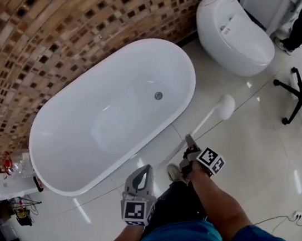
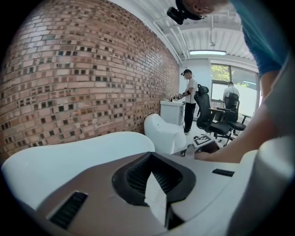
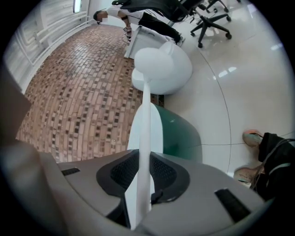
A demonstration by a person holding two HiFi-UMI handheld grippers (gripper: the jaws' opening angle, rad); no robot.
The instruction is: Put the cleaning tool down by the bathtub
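The cleaning tool is white, with a round head (image 1: 226, 106) and a long thin handle (image 1: 205, 123). It slants over the tiled floor just right of the white oval bathtub (image 1: 129, 50). My right gripper (image 1: 189, 142) is shut on the lower end of the handle. In the right gripper view the handle (image 3: 144, 124) runs straight out from between the pads of the right gripper (image 3: 144, 161). My left gripper (image 1: 145, 170) hangs to the left of it, near the tub's front rim, fingertips together and holding nothing. In the left gripper view the left gripper (image 2: 151, 159) faces the tub (image 2: 69, 161).
A white toilet (image 1: 234, 34) stands right of the tub against the brick wall (image 1: 44, 43). An office chair base (image 1: 299, 98) is at the far right. A low stand with bottles (image 1: 8, 183) sits at the tub's left end. A person (image 2: 189, 101) stands far off. My shoe (image 1: 174, 172) is on the floor.
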